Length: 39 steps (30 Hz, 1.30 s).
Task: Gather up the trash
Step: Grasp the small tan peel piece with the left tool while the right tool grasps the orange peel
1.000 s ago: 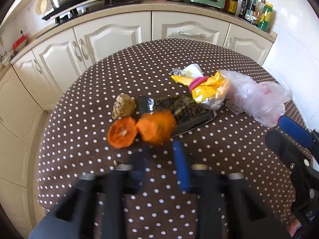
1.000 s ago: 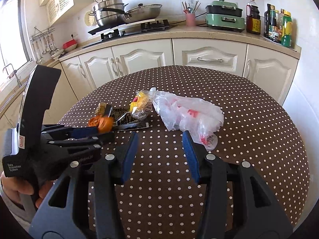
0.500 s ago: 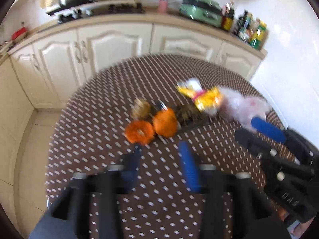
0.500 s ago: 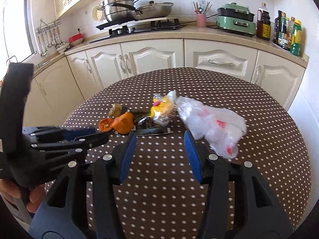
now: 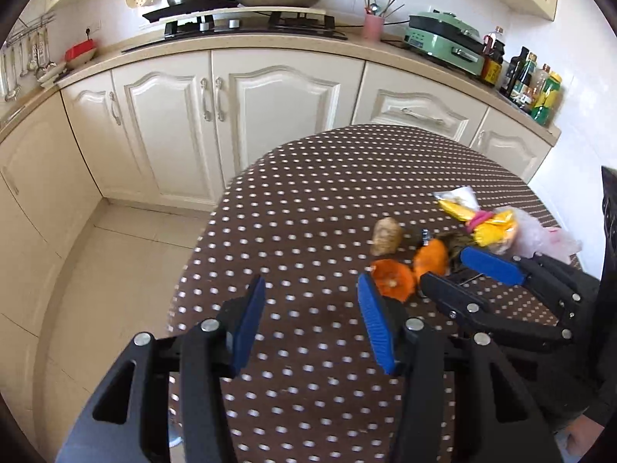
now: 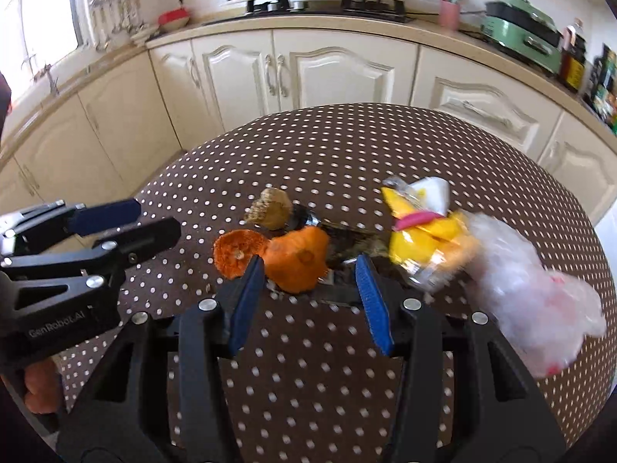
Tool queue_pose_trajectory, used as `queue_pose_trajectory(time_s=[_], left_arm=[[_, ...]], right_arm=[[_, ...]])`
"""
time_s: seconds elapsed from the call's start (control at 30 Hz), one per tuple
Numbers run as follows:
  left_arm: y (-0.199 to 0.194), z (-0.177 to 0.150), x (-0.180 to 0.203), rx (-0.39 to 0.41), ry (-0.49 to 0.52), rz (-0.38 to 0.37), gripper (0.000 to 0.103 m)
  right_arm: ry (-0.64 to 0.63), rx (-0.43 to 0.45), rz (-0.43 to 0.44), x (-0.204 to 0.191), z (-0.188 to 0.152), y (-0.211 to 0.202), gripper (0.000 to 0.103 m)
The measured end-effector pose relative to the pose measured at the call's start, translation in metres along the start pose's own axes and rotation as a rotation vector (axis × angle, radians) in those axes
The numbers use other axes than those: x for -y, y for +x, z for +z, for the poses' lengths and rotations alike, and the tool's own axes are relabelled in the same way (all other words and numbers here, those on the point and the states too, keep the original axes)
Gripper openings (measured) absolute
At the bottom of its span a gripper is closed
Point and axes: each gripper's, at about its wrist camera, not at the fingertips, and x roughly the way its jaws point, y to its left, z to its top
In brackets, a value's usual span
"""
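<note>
Claws both angled down at the table (image 6: 347, 146), left claw (image 5: 312, 320) and right claw (image 6: 308, 293) parted, empty.

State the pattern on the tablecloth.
Brown with white polka dots, covering the tablecloth; clearest in the left wrist view.

On the desk (image 6: 347, 146) the trash lies in a row: two peels (image 6: 270, 252) at left, a lump (image 6: 270, 208) just behind them, a wrapper (image 6: 420, 231) right, a bag (image 6: 532, 293) farthest right.
</note>
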Motion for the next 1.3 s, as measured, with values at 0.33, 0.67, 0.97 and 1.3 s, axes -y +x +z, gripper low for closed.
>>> queue_pose_trajectory(time_s=[0.33, 0.67, 0.97, 1.3], left_arm=[[0.016, 0.004, 0.008, -0.033, 0.007, -0.052, 0.050], [0.039, 0.000, 0.059, -0.064, 0.156, -0.011, 0.050], [0.039, -0.003, 0.079, -0.062, 0.218, -0.001, 0.008], [-0.009, -0.008, 0.038, 0.024, 0.137, -0.068, 0.008]], right_arm=[[-0.011, 0.056, -0.054, 0.005, -0.005, -0.012, 0.036], [0.147, 0.168, -0.070, 0.056, -0.001, -0.043, 0.036], [0.131, 0.157, -0.021, 0.048, 0.000, -0.041, 0.036], [0.066, 0.157, -0.013, 0.012, 0.001, -0.050, 0.036]])
